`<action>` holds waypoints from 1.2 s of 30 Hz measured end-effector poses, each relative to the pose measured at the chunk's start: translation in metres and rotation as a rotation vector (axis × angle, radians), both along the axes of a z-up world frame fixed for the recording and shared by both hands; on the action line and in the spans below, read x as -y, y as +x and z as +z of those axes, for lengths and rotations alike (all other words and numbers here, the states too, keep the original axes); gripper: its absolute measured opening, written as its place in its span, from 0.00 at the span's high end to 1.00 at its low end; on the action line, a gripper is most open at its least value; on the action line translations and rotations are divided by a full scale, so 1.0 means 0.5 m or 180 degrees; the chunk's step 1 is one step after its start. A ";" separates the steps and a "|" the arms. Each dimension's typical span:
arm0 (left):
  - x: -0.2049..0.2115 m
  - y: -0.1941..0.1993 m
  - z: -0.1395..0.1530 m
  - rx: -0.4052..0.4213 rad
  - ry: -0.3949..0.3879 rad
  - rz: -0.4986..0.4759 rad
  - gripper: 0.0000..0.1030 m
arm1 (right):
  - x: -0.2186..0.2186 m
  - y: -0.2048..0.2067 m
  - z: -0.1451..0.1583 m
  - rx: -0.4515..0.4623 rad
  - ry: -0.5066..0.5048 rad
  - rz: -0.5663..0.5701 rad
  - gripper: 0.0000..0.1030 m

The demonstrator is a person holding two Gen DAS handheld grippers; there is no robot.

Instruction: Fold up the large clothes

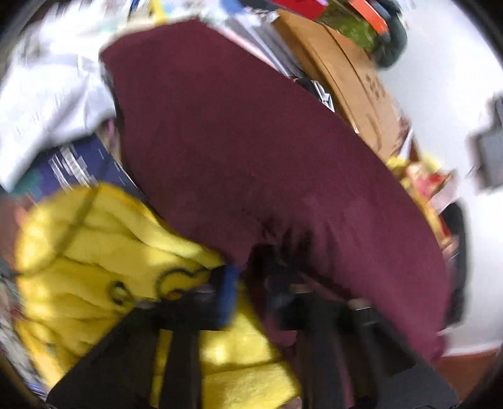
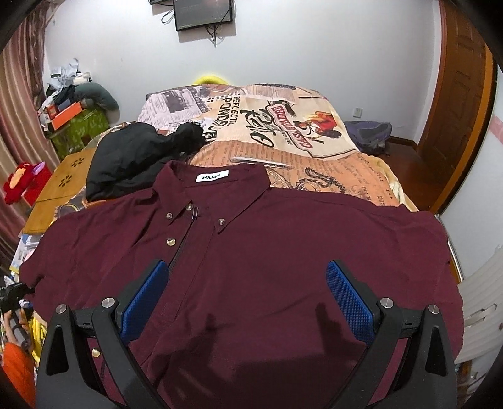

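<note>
A maroon button-collar shirt [image 2: 251,251] is lying spread flat, front up, across the near end of a bed [image 2: 330,163] covered in a newspaper-print bedspread. The right gripper [image 2: 248,295] is hovering just above the shirt's chest, its blue-padded fingers [image 2: 349,302] standing wide apart with nothing between them. Ahead of it, beyond the collar, a black garment [image 2: 132,160] is lying crumpled on the bed. To its left a low wooden table [image 2: 63,185] is standing beside the bed; a wooden door [image 2: 456,103] is to its right, and a dark screen [image 2: 202,12] is hanging on the white wall ahead.

The left wrist view is blurred. The left gripper [image 1: 251,283] is sitting at the maroon shirt's [image 1: 251,151] edge, fabric bunching between its fingers, which look clamped on it. A yellow blanket [image 1: 110,251] is lying to its left.
</note>
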State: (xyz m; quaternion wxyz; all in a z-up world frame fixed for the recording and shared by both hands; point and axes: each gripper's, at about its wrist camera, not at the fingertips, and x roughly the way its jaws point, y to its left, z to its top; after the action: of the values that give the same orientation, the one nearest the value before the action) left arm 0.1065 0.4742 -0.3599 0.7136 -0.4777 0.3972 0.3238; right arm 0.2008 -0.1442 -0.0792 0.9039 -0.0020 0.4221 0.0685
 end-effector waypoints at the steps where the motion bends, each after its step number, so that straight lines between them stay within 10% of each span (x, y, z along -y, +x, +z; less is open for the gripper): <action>1: 0.008 0.004 0.009 -0.0070 0.0130 -0.0058 0.92 | -0.001 0.000 0.000 -0.0005 -0.0002 -0.0001 0.03; 8: 0.057 0.035 0.194 -0.0057 0.1058 -0.0394 0.96 | 0.009 -0.012 0.018 0.0062 0.0010 -0.0012 0.03; 21: 0.384 0.159 0.635 0.1340 0.2219 -0.1659 1.00 | 0.046 -0.041 0.050 0.0249 0.0069 -0.0023 0.03; 25: 0.453 0.194 0.635 0.1280 0.2092 -0.1961 0.91 | 0.060 -0.056 0.052 0.0282 0.0104 -0.0040 0.03; 29: 0.467 0.206 0.579 0.1059 0.1883 -0.1994 0.31 | 0.078 -0.061 0.051 0.0268 0.0172 -0.0089 0.03; 36: 0.358 0.138 0.446 0.0610 0.1409 -0.1650 0.28 | 0.074 -0.053 0.037 0.0187 0.0199 -0.0128 0.03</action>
State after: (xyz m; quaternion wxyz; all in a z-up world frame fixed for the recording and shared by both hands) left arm 0.1758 0.2950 -0.1369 0.8923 -0.2231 0.3566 0.1639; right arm 0.1745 -0.1814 -0.0610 0.9167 0.0327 0.3931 0.0634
